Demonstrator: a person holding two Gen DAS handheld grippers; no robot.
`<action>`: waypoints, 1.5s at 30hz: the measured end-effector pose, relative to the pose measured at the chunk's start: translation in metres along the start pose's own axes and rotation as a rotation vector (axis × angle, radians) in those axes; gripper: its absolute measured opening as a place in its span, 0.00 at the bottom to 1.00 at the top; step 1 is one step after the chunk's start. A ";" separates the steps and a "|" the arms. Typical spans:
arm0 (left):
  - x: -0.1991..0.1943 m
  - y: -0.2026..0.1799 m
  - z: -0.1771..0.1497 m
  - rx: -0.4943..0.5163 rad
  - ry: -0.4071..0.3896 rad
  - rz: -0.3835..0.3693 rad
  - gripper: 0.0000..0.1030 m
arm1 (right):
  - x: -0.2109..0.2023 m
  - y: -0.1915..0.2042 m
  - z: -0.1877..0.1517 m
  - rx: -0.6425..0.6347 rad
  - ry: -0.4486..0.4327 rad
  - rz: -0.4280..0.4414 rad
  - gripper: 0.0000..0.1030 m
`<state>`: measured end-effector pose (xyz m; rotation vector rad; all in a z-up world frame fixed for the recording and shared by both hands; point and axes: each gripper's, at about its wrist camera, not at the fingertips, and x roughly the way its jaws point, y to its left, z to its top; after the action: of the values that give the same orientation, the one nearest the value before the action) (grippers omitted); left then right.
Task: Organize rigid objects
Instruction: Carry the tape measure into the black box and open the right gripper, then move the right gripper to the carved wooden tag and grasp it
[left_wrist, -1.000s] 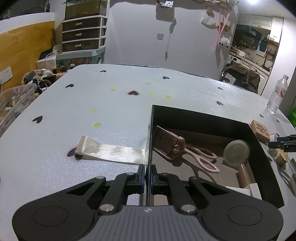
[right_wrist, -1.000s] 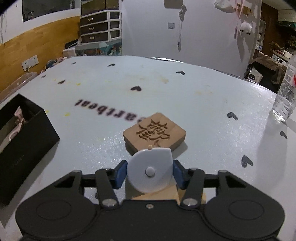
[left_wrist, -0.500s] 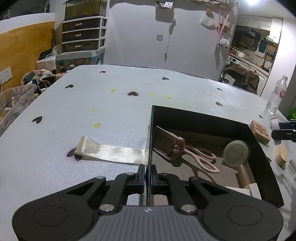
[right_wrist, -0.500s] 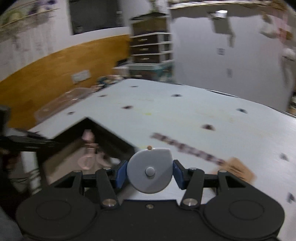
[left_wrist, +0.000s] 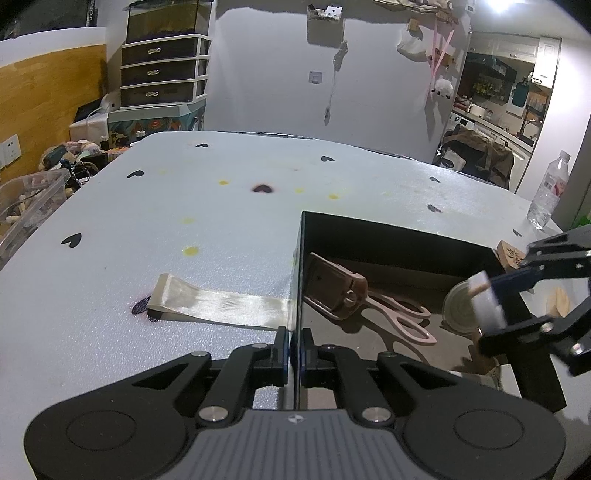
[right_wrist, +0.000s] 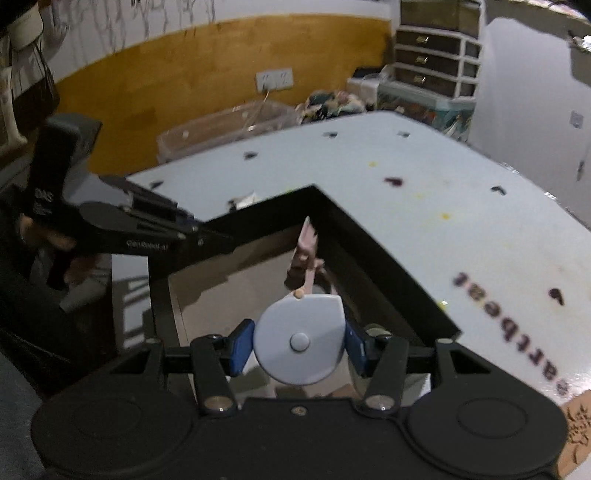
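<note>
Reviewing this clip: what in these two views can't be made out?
- Box floor under the tape measure: right wrist view, hidden by it and the right gripper.
- Round lid: left wrist view, partly covered by the right gripper.
- Table print: right wrist view, blurred.
- Wooden block: cut by the edge.

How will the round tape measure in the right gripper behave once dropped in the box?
The tape measure looks like stiff plastic, so it probably won't deform. Its mostly round edge could roll, though the flat faces likely settle it. It hangs over the black box, beside the scissors.
</note>
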<state>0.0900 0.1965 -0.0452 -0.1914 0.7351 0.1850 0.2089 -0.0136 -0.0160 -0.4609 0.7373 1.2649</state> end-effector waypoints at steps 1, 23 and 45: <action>0.000 0.000 0.000 0.000 -0.001 -0.001 0.06 | 0.004 0.000 0.001 0.001 0.015 -0.003 0.53; 0.001 0.000 -0.001 0.004 -0.001 -0.004 0.06 | 0.007 0.001 -0.004 0.032 0.070 -0.016 0.80; 0.000 0.003 0.000 0.001 -0.007 -0.002 0.06 | -0.066 -0.021 0.004 0.133 -0.213 -0.153 1.00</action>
<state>0.0892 0.1991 -0.0457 -0.1907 0.7281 0.1829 0.2221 -0.0615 0.0323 -0.2635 0.5900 1.0948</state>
